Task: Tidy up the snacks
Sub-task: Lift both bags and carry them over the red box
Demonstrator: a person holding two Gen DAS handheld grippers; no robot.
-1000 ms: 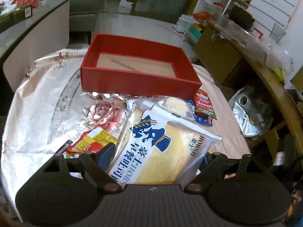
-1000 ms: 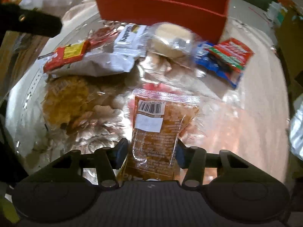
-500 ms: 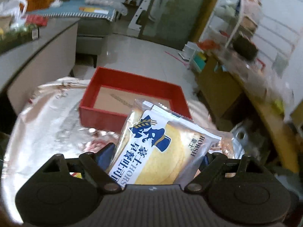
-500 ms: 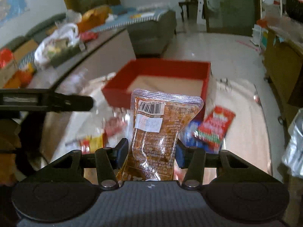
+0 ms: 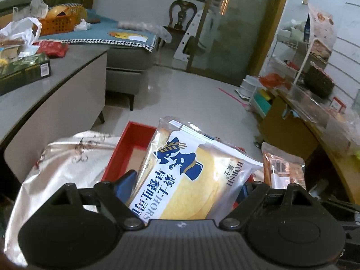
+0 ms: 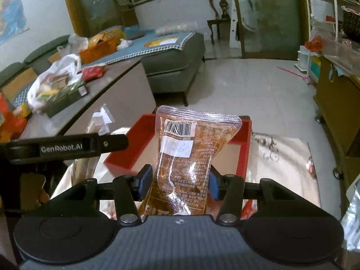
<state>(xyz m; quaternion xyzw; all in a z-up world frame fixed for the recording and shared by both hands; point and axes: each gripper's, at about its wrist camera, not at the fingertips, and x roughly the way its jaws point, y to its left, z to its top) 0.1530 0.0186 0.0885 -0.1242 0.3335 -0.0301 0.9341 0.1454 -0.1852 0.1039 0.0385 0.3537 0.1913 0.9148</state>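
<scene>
Gripping a white-and-blue bread packet (image 5: 191, 180) between the pads of the left gripper (image 5: 184, 186), held aloft over the near edge of the red box (image 5: 126, 155). Clamping an orange snack pouch (image 6: 186, 157) upright in the right gripper (image 6: 177, 183), in front of and above the same red box (image 6: 244, 148). Resting beneath the red box: a silvery tablecloth (image 6: 285, 168).

Both tools share one build: the left gripper (image 5: 183, 187) and right gripper (image 6: 177, 183) have black linkage arms with silver pivot screws, blue pads (image 6: 144, 182), round black housings and a ribbed grey body; white "GenRobot.AI" lettering marks the left gripper's side
</scene>
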